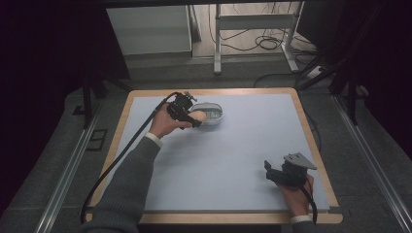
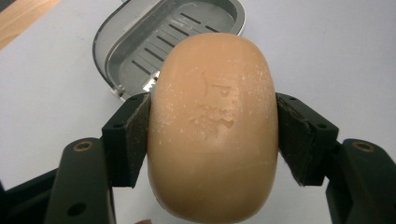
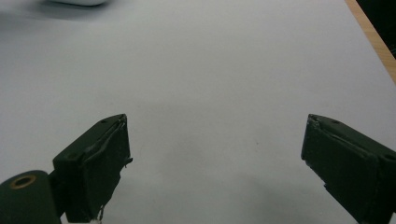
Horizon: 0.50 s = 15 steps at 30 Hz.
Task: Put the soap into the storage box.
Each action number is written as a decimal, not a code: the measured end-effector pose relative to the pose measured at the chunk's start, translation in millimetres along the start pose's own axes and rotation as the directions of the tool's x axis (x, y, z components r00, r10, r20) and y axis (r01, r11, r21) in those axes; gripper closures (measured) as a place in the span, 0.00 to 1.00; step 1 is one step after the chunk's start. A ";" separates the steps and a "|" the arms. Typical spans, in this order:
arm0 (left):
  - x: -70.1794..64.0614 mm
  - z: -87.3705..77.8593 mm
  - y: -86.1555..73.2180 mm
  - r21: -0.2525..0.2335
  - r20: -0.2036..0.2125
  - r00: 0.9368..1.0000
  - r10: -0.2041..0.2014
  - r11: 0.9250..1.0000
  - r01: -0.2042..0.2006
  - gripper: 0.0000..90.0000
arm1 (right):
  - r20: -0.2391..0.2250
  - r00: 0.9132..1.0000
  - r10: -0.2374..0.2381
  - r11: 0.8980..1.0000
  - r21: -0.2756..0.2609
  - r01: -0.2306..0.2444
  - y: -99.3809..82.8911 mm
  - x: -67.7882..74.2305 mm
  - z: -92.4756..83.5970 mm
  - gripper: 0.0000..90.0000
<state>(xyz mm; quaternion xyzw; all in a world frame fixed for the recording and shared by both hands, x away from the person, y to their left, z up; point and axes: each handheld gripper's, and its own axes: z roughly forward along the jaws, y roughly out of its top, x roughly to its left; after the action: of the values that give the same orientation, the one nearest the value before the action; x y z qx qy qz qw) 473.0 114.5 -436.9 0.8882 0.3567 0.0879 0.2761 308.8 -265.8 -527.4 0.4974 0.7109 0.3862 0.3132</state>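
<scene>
One soap bar (image 2: 212, 128), tan, clamped between pads of left gripper (image 2: 212, 135), held just above one grey soap dish (image 2: 140, 42) at table's (image 1: 243, 160) far left. Right gripper (image 3: 215, 163) near right edge, jaws spread wide, nothing between.

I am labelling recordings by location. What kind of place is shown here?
Probably a lab or recording workspace, not a home: a wooden table with a plain pale mat, a metal stand with loose cables on the floor behind, and dark curtains at the sides.
</scene>
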 end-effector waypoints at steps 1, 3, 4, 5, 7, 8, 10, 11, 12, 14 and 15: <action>0.1 0.7 1.0 0.002 -0.002 1.000 0.002 1.000 -0.002 0.36 | 0.000 1.000 0.000 1.000 0.000 0.000 0.0 0.0 0.0 0.09; 0.4 1.6 3.5 0.001 -0.001 1.000 0.001 1.000 -0.001 0.36 | 0.001 1.000 0.000 1.000 0.000 0.000 0.0 0.0 0.2 0.09; 1.2 1.7 5.0 0.003 -0.004 1.000 0.007 1.000 -0.007 0.36 | 0.001 1.000 0.001 1.000 0.000 -0.001 0.0 0.1 0.2 0.09; 1.3 2.3 6.9 0.005 -0.001 1.000 0.009 1.000 -0.009 0.36 | 0.001 1.000 0.001 1.000 0.000 -0.001 0.0 0.1 0.2 0.09; 1.2 3.2 10.3 0.006 -0.001 1.000 0.010 1.000 -0.010 0.36 | 0.001 1.000 0.001 1.000 0.000 -0.001 0.0 0.0 0.1 0.09; 2.0 3.4 12.3 0.012 -0.003 1.000 0.017 1.000 -0.017 0.36 | 0.001 1.000 0.001 1.000 0.000 -0.001 0.0 0.0 0.2 0.09; 2.5 4.8 16.0 0.016 -0.002 1.000 0.022 1.000 -0.022 0.36 | -0.001 1.000 0.000 1.000 0.002 0.000 0.0 -0.1 0.2 0.09; 3.0 5.5 17.6 0.017 -0.001 1.000 0.023 1.000 -0.023 0.36 | -0.001 1.000 0.000 1.000 0.002 0.000 0.1 -0.2 0.3 0.09; 3.5 6.3 19.1 0.018 0.000 1.000 0.024 1.000 -0.024 0.36 | -0.002 1.000 0.000 1.000 0.003 0.000 0.1 -0.2 0.3 0.09; 4.4 8.5 21.5 0.018 0.002 1.000 0.022 1.000 -0.022 0.36 | -0.002 1.000 0.001 1.000 0.002 -0.001 0.1 -0.2 0.2 0.09; 4.8 9.2 22.3 0.018 0.003 1.000 0.021 1.000 -0.021 0.36 | -0.002 1.000 0.001 1.000 0.002 -0.001 0.1 -0.2 0.2 0.09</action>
<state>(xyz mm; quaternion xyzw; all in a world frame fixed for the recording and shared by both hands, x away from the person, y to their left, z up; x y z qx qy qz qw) 492.8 100.6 -432.4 0.8944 0.3477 0.0863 0.2678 309.0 -265.9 -527.4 0.4978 0.7112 0.3862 0.3118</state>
